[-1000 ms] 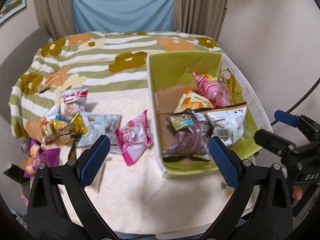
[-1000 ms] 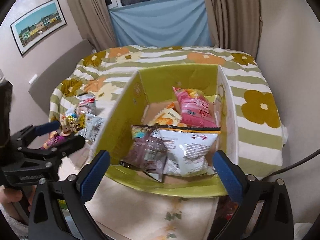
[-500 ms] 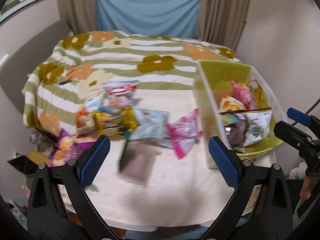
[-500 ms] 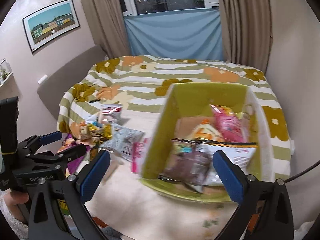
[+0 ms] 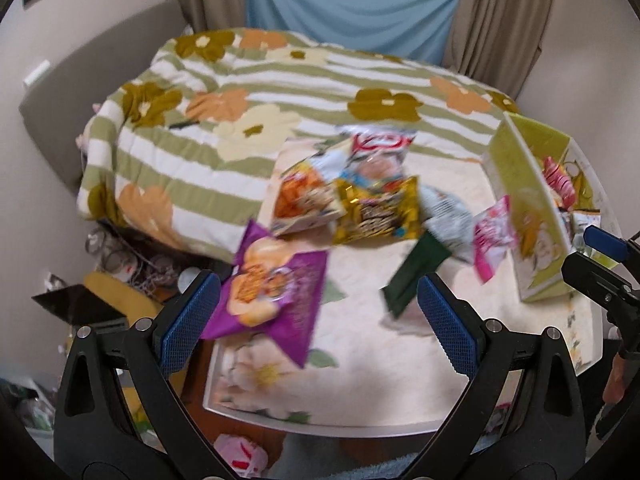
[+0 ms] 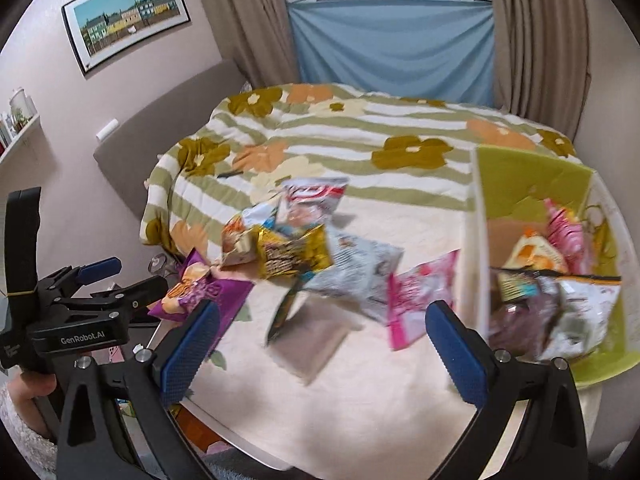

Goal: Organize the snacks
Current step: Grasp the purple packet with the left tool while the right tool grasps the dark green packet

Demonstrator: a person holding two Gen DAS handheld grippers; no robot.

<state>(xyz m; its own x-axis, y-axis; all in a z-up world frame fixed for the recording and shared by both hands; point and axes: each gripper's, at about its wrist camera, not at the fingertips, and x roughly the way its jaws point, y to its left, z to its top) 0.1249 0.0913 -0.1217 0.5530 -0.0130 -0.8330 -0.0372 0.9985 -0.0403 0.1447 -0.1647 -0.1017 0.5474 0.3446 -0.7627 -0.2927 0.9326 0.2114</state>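
Observation:
Loose snack bags lie on the table: a purple bag (image 5: 276,292) at the near left edge, a gold bag (image 5: 376,212), an orange-and-white bag (image 5: 306,200), a red-and-white bag (image 5: 380,148), a silver bag (image 6: 360,276), a pink bag (image 5: 494,236) and a dark green packet (image 5: 416,272). A lime-green box (image 6: 532,184) at the right holds several bags. My left gripper (image 5: 318,326) hangs open over the purple bag with nothing between its fingers. My right gripper (image 6: 320,348) is open and empty above the table's near middle.
A bed with a striped flowered blanket (image 6: 360,132) lies behind the table. The table's white front edge (image 5: 320,426) is close below my grippers. Clutter sits on the floor at the left (image 5: 120,248). A framed picture (image 6: 124,20) hangs on the left wall.
Both grippers have swung left, away from the green box and toward the loose bags. The box has slid to the right edge of both views. Both stay open.

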